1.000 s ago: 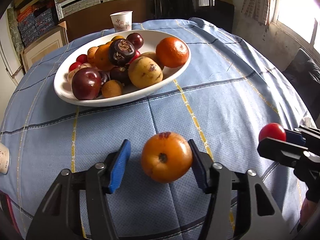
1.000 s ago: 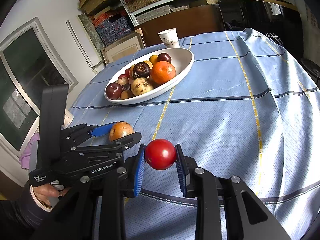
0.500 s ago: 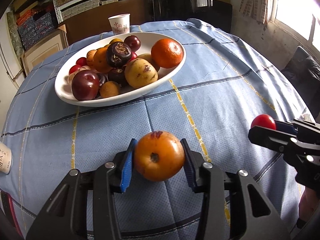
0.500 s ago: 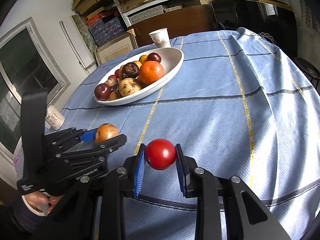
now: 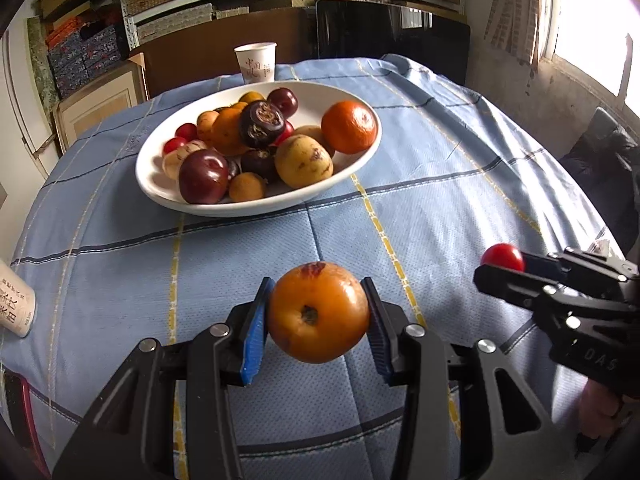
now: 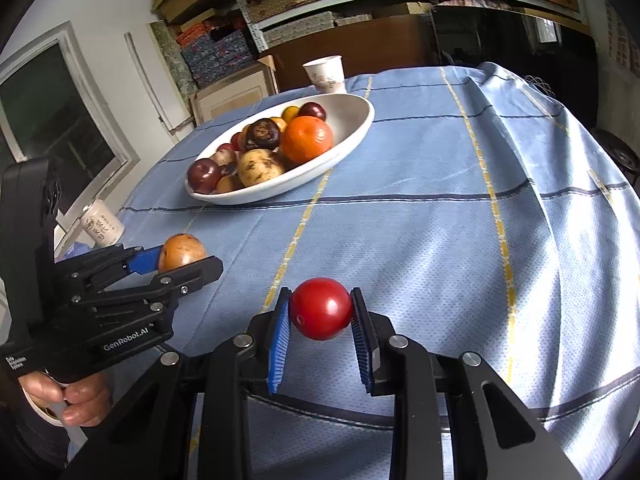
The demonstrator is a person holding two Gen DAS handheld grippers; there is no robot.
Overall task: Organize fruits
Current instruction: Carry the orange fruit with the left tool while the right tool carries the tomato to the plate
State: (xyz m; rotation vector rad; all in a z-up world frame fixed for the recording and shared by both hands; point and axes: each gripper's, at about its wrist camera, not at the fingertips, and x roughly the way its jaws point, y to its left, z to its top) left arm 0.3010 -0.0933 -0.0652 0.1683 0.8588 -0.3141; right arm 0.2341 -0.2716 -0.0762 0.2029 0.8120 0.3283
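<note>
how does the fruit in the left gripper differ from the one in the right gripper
The orange fruit is clearly larger than the red fruit. The orange fruit has a dull, blemished skin with a brown patch on top; the red fruit is smooth and glossy. Both are round, each clamped between blue pads above the tablecloth.

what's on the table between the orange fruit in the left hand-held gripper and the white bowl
Nothing: in the left wrist view only bare blue tablecloth lies between the held orange fruit and the white bowl.
</note>
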